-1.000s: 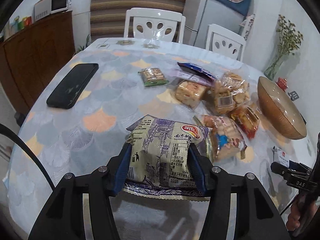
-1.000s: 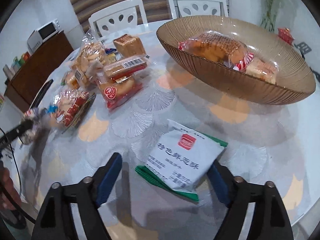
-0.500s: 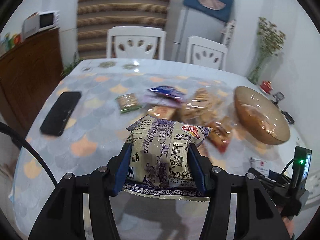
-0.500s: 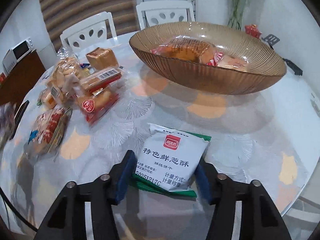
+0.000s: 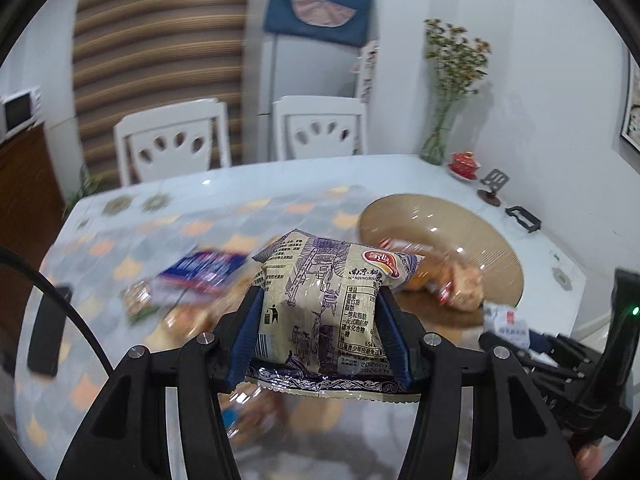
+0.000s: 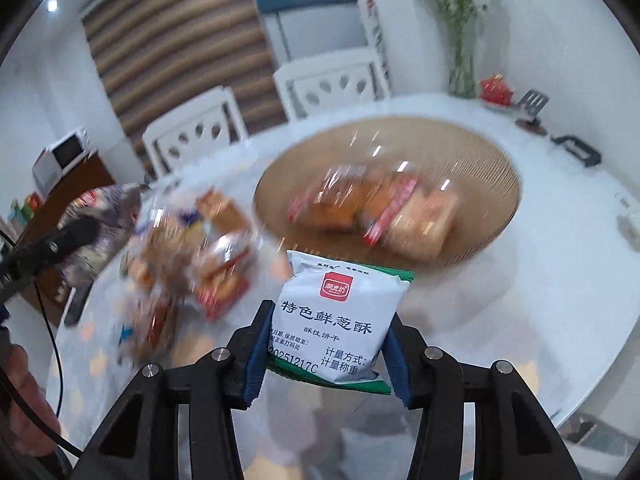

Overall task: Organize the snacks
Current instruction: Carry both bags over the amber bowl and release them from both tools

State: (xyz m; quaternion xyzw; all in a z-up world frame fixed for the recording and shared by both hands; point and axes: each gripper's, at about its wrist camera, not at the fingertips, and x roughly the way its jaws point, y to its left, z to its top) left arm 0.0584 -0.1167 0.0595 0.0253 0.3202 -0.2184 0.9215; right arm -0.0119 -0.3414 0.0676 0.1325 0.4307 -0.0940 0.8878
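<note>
Right wrist view: bowl (image 6: pixel 472 148) holds some snacks; more lie left. Right gripper (image 6: pixel 326 350) pinches a white packet (image 6: pixel 340 316), left gripper (image 5: pixel 320 336) a beige one (image 5: pixel 324 300).

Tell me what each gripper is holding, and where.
Left gripper: cream snack packet, pinched across its lower sides. Right gripper: white snack packet, likewise.
</note>
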